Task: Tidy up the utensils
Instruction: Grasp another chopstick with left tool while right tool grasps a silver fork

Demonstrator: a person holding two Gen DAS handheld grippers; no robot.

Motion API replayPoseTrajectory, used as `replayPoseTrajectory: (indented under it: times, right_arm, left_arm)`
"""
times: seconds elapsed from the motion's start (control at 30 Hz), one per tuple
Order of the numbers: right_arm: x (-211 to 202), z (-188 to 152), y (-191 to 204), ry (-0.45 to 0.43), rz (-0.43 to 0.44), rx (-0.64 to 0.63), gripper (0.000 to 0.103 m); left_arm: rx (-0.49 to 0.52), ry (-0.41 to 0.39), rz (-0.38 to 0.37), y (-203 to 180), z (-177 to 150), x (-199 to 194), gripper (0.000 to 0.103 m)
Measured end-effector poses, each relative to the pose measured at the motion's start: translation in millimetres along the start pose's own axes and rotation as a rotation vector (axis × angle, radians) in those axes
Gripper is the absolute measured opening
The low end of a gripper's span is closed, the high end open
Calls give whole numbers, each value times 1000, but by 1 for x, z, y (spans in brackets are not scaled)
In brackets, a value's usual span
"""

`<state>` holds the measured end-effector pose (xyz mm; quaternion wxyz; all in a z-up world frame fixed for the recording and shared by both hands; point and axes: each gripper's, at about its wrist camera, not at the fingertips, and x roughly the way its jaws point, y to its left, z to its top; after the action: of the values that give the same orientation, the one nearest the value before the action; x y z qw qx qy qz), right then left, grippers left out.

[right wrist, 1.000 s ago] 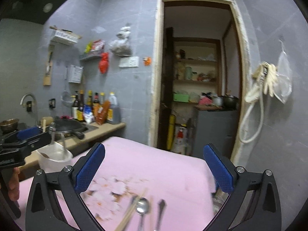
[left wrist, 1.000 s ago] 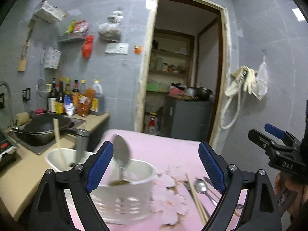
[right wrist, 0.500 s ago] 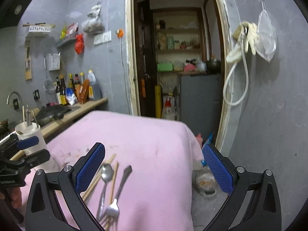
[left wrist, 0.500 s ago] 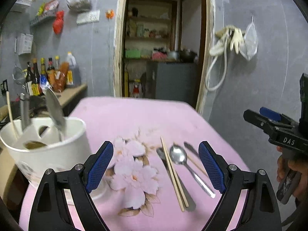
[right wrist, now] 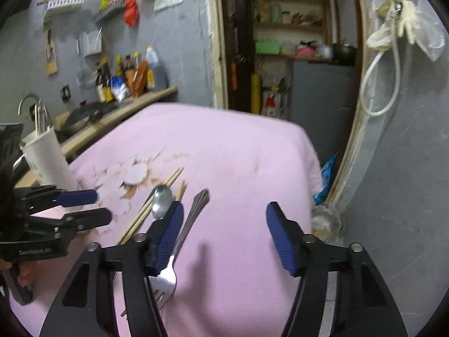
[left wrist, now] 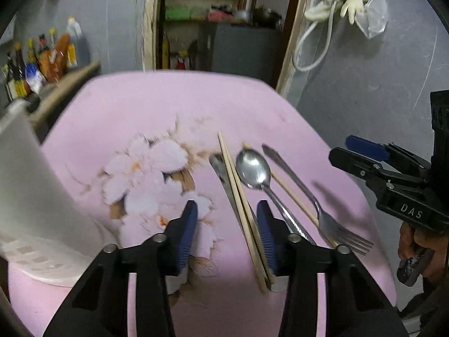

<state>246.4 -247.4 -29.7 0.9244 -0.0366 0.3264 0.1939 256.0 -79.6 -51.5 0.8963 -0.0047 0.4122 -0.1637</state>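
The loose utensils lie in a tight fan on the pink flowered tablecloth (left wrist: 146, 112), right of the printed blossom: a pair of wooden chopsticks (left wrist: 238, 196) crossing a flat metal handle (left wrist: 221, 168), then a steel spoon (left wrist: 254, 170) bowl-up with its bowl toward the far side, a single chopstick (left wrist: 291, 193) partly hidden under it, and a fork (left wrist: 322, 216) with its tines toward the near edge. At the left edge of the table stands the white utensil holder (left wrist: 33, 196), already carrying a few pieces. These things are probably light and stiff; the polished steel looks slippery and lies flat on soft cloth, so a pinch across the narrow handle, near its middle, seems the surest hold, while the chopsticks should grip more easily but may roll or part if taken singly. The left gripper (left wrist: 226, 233) hangs low over the near ends of the chopstick pair, its jaws partly open and empty, the right-hand pad just beside or touching the sticks; contact cannot be told. The right gripper (right wrist: 224, 233) is spread wider and holds nothing, its left pad sitting over the fork's handle, apparently above it rather than around it.
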Motion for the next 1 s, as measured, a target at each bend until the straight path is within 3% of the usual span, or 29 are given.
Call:
replayPoseTrajectory:
  times: [0.23,0.43,0.5,0.7,0.83,0.9,1.0]
  right_arm:
    - [17,-1,12,79,30,-52,50]
    - [34,-3,19,152,22,-88,50]
    - [35,-4,20,164,13,-99,50]
    - [32,-10,17,171,-22,-112,49]
    - [28,-13,16,176,-5,-90,31]
    - [27,-14,18,181,7,-87,23]
    - [22,-17,19,188,28,-82,10]
  left_arm:
    - [-26,103,-19,7,1,22,26]
    - [-42,109,-26,13,0,21,20]
    - [-46,118,-20,13,1,23,14]
    - [-63,127,-28,15,-1,23,13]
    - [-61,135,-28,14,1,24,13]
    - [-79,140,-35,15,0,22,4]
    - [-108,141,-52,18,-3,18,3]
